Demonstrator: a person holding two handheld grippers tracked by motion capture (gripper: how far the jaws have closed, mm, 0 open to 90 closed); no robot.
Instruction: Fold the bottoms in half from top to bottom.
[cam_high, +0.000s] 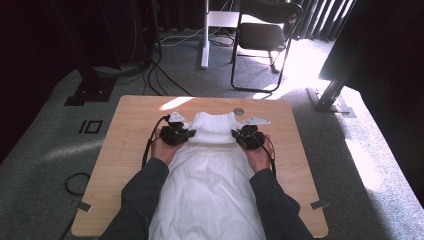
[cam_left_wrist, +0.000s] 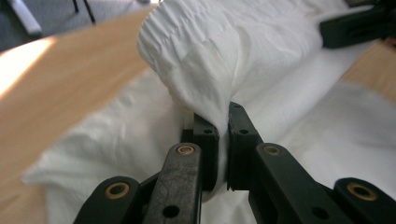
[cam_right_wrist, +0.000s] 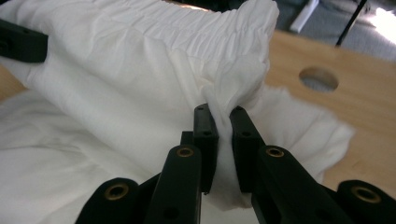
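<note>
On the wooden table (cam_high: 125, 150), white garment (cam_high: 210, 190) lengthwise, gathered waistband (cam_high: 214, 121) far end.

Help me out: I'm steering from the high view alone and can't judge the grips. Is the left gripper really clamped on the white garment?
Observer: Yes. In the left gripper view the left gripper pinches a bunch of the white garment between its pads.
Operator: And the right one?
Observer: The right gripper is shut on cloth too, just below the gathered elastic band.
Operator: Is the gripped part off the table?
Observer: It is. The band end hangs raised above the wooden table, while the rest of the garment lies flat beneath it.
</note>
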